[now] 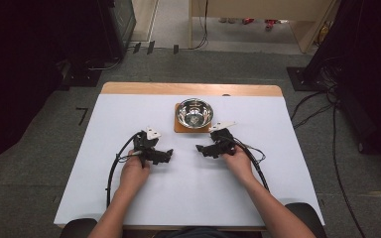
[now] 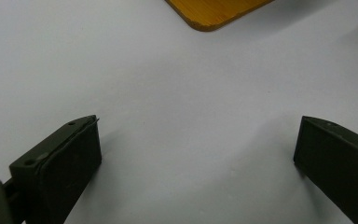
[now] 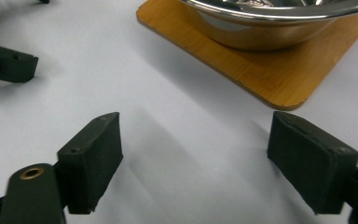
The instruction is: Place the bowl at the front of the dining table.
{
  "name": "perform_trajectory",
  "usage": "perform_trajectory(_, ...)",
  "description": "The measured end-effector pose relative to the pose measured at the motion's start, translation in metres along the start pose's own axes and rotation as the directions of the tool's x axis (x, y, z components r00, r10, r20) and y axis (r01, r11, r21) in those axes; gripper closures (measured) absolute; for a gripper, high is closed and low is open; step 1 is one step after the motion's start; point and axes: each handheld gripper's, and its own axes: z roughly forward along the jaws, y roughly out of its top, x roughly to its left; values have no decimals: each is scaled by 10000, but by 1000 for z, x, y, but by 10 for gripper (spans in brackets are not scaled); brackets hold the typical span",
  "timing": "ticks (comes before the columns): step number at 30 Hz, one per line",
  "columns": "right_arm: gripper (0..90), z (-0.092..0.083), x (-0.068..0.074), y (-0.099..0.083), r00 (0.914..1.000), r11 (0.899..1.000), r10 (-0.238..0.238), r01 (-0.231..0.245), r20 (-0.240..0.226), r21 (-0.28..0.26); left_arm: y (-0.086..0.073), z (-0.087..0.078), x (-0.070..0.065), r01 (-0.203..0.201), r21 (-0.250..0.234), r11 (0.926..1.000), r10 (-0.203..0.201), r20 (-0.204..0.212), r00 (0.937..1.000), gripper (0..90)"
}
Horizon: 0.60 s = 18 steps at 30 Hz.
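A white-topped rectangular table with a wooden far edge [image 1: 129, 198] carries, toward its far side, a square bamboo-coloured wooden board [image 1: 178, 127] with a shiny round steel bowl [image 1: 195, 112] sitting on it. Nearer the person, the black two-jaw left gripper [image 1: 168, 154] and the black two-jaw right gripper [image 1: 200, 148] lie low over the bare tabletop, pointing toward each other with a gap between them. Both stand with jaws spread wide and nothing between them, the right one just beside the board's near corner.
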Motion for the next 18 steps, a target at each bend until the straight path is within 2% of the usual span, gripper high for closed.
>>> perform_trajectory(5,135,1,2,-3,9996,9996,-279,279,26,-106,0,0,0,-2,3,10000,2,1,10000,5)
perform_trajectory(11,133,1,1,-3,9997,9996,-258,257,-15,-146,0,0,0,0,1,10000,0,0,10000,5)
perform_trajectory(18,132,3,7,-3,9969,9978,-668,667,406,45,0,0,0,-3,3,10000,3,1,10000,5)
